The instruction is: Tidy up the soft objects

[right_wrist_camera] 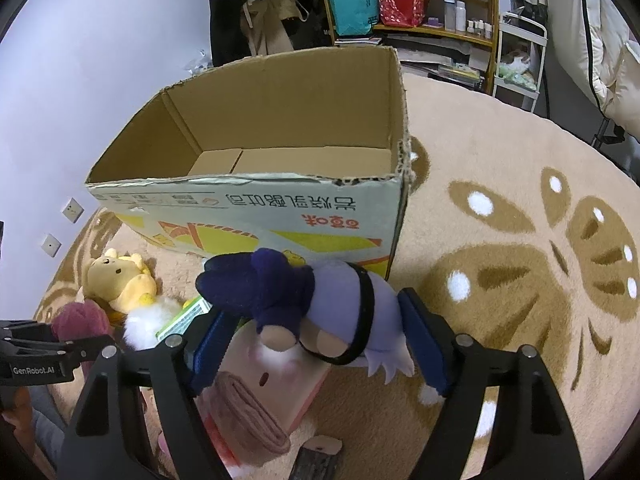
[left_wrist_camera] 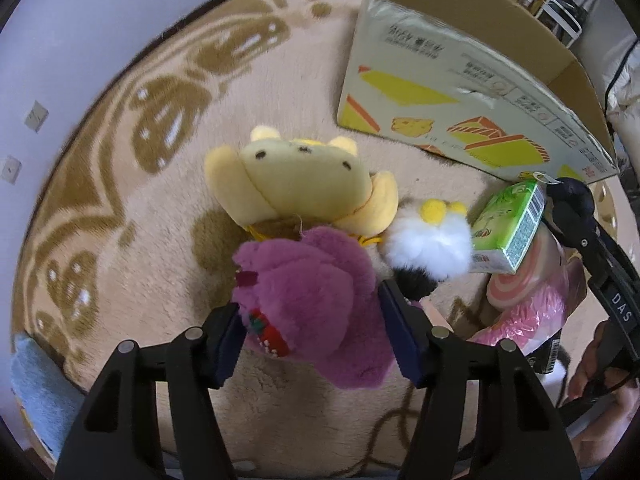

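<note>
My left gripper (left_wrist_camera: 310, 330) is shut on a purple plush toy (left_wrist_camera: 316, 300) just above the rug. Beyond it lie a yellow bear plush (left_wrist_camera: 296, 184) and a white fluffy plush (left_wrist_camera: 432, 240). My right gripper (right_wrist_camera: 316, 338) is shut on a blue-and-lavender plush doll (right_wrist_camera: 320, 300), held in front of the open cardboard box (right_wrist_camera: 280, 200). The box looks empty inside. The yellow bear (right_wrist_camera: 120, 280), the white plush (right_wrist_camera: 140, 326) and the purple plush (right_wrist_camera: 80, 320) also show at the left in the right wrist view.
A green carton (left_wrist_camera: 508, 228) and a pink wrapped plush (left_wrist_camera: 528, 300) lie right of the white plush. A pink box-shaped plush (right_wrist_camera: 264, 384) lies under the right gripper. The beige patterned rug (right_wrist_camera: 520, 280) spreads right. Shelves (right_wrist_camera: 420, 20) stand behind the box.
</note>
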Available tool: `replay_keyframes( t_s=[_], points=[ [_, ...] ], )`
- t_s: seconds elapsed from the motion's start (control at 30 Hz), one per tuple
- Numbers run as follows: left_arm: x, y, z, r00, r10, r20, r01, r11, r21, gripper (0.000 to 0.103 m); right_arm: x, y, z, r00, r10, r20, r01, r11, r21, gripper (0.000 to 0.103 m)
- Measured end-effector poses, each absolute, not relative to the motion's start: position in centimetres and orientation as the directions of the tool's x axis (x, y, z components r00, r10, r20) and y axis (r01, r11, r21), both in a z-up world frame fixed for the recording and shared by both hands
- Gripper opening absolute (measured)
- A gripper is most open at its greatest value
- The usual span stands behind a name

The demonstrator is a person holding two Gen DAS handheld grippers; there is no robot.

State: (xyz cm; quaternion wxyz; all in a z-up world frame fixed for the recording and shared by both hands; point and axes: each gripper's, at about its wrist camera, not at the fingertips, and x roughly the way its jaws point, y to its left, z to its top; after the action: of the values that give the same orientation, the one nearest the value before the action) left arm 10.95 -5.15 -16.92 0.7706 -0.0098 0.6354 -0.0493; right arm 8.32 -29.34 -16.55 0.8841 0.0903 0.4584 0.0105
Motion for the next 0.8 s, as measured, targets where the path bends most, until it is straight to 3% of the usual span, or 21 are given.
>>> replay_keyframes(
  t_s=[0.3,0.73,0.77,0.8],
  points=[
    [8.5,-5.4,-13.8,0.332,-0.012,-0.943,0.126,0.992,0.031,0.061,6.7,-29.2,-14.6,0.625,0.110,-0.773,0.054,0.982,0.183,0.083],
    [7.9,-4.5,-10.4,0.481,-0.003,-0.877,0.120,0.991,0.063,0.061,4.4,-28.7,-11.1,0.707,0.104,-0.700,0.043,0.981,0.189,0.083],
    [7.9,-4.6,-10.2,0.497,0.005,-0.868,0.123,0.989,0.077,0.060,4.3,-28.7,-10.9,0.712,0.106,-0.694,0.041,0.981,0.192,0.083],
    [7.8,-4.8,-9.7,0.520,0.018,-0.854,0.128,0.987,0.098,0.053,4.2,-28.6,-10.7,0.718,0.107,-0.688,0.040,0.980,0.194,0.083]
  ],
)
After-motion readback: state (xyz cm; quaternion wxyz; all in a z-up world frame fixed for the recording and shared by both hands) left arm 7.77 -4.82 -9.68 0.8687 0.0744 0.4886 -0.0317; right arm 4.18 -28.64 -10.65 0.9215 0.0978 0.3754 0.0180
